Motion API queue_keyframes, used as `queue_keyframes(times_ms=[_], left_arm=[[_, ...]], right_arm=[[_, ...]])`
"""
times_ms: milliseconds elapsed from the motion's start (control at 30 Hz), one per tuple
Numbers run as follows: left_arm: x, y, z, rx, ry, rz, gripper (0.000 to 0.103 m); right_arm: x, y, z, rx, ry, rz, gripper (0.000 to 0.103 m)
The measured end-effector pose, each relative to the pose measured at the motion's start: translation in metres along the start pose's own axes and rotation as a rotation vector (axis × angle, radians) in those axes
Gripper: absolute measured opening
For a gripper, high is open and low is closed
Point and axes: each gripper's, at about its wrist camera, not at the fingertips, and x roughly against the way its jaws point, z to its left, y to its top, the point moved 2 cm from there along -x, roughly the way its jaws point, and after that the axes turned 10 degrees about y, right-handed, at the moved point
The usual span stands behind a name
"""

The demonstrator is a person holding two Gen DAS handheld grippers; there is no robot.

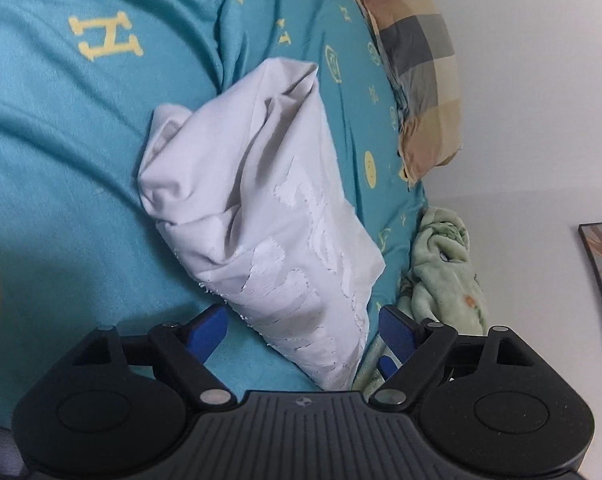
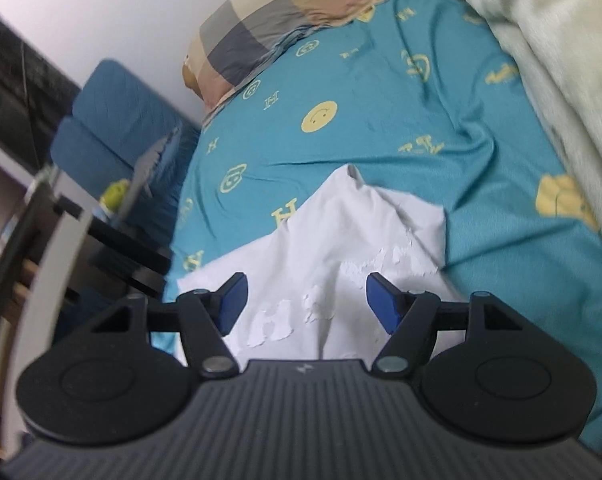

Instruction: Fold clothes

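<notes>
White shirt lies crumpled between the open left claw.

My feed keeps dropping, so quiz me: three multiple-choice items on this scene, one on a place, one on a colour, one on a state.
1. Where does the white garment lie?
A. on the teal sheet
B. on the checked pillow
C. on the floor

2. What colour are the prints on the sheet?
A. red
B. yellow
C. black

3. How do both grippers stand?
A. shut on the garment
B. shut, empty
C. open, gripping nothing

Answers:
1. A, teal cloth shows all around the crumpled garment, and the pillow sits apart at the bed's head.
2. B, the letters and smiley faces are yellow.
3. C, the left gripper and the right gripper show their blue pads wide apart, pressing on no cloth.
</notes>
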Motion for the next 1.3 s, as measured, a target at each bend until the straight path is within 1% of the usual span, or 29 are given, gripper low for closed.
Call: queue_keyframes(times_ms=[33, 100, 167, 267, 300, 333, 367, 400, 433, 500, 533, 667, 700, 767, 833, 933, 1000, 1033, 1067, 1100, 1133, 1167, 1233, 1300], left_arm=[[-0.006, 0.0, 0.002, 0.007, -0.003, 0.007, 0.084], [-0.016, 0.001, 0.004, 0.02, 0.015, -0.007, 0.084], [-0.023, 0.006, 0.007, 0.022, 0.052, -0.047, 0.084], [-0.025, 0.015, 0.007, 0.034, 0.043, -0.094, 0.081], [-0.024, 0.016, 0.007, 0.041, 0.04, -0.105, 0.078], [-0.023, 0.018, 0.008, 0.048, 0.037, -0.116, 0.069], [-0.022, 0.019, 0.008, 0.05, 0.039, -0.126, 0.054], [-0.021, 0.019, 0.009, 0.052, 0.041, -0.136, 0.049], [-0.018, 0.02, 0.008, 0.045, 0.031, -0.149, 0.04], [-0.014, 0.02, 0.002, 0.016, 0.005, -0.165, 0.032], [-0.012, 0.02, -0.001, 0.002, -0.008, -0.173, 0.025], [-0.002, 0.022, -0.023, -0.041, -0.087, -0.207, 0.021], [0.0, 0.024, -0.029, -0.044, -0.108, -0.211, 0.02], [0.002, 0.025, -0.032, -0.033, -0.135, -0.206, 0.02], [0.003, 0.027, -0.032, -0.017, -0.157, -0.2, 0.019], [0.003, 0.031, -0.029, 0.009, -0.177, -0.195, 0.019], [0.004, 0.032, -0.027, 0.014, -0.174, -0.194, 0.019], [0.004, 0.033, -0.025, 0.017, -0.172, -0.193, 0.019], [0.004, 0.033, -0.025, 0.015, -0.169, -0.194, 0.019], [0.004, 0.033, -0.025, 0.014, -0.166, -0.194, 0.019], [0.004, 0.033, -0.025, 0.012, -0.162, -0.195, 0.019], [0.005, 0.032, -0.024, 0.01, -0.164, -0.195, 0.019], [0.009, 0.031, -0.025, 0.023, -0.183, -0.192, 0.019], [0.015, 0.029, -0.027, 0.038, -0.207, -0.184, 0.019]], right_arm=[[0.0, -0.001, -0.003, -0.035, 0.015, 0.001, 0.069], [-0.002, -0.004, -0.007, -0.105, 0.049, 0.018, 0.069], [-0.005, -0.01, -0.01, -0.171, 0.09, 0.041, 0.069], [-0.01, -0.02, -0.012, -0.268, 0.154, 0.079, 0.069], [-0.012, -0.024, -0.011, -0.296, 0.174, 0.097, 0.069], [-0.014, -0.029, -0.011, -0.324, 0.193, 0.115, 0.069], [-0.017, -0.033, -0.01, -0.352, 0.211, 0.133, 0.069], [-0.02, -0.039, -0.01, -0.381, 0.224, 0.151, 0.069], [-0.023, -0.044, -0.009, -0.411, 0.237, 0.17, 0.069], [-0.031, -0.053, -0.009, -0.477, 0.265, 0.205, 0.069], [-0.036, -0.058, -0.009, -0.513, 0.279, 0.222, 0.069], [-0.056, -0.071, -0.017, -0.649, 0.314, 0.256, 0.069], [-0.06, -0.071, -0.021, -0.68, 0.314, 0.244, 0.069], [-0.065, -0.068, -0.029, -0.717, 0.321, 0.2, 0.074], [-0.06, -0.057, -0.033, -0.716, 0.312, 0.124, 0.074], [-0.046, -0.047, -0.044, -0.733, 0.275, 0.016, 0.074], [-0.042, -0.044, -0.053, -0.752, 0.23, -0.025, 0.073], [-0.04, -0.043, -0.058, -0.76, 0.205, -0.045, 0.069], [-0.039, -0.043, -0.063, -0.762, 0.191, -0.061, 0.062], [-0.038, -0.041, -0.064, -0.754, 0.188, -0.065, 0.056], [-0.038, -0.039, -0.06, -0.727, 0.18, -0.065, 0.044], [-0.036, -0.036, -0.055, -0.691, 0.17, -0.066, 0.035], [-0.029, -0.032, -0.047, -0.642, 0.178, -0.079, 0.028], [-0.019, -0.028, -0.037, -0.594, 0.192, -0.093, 0.026]])
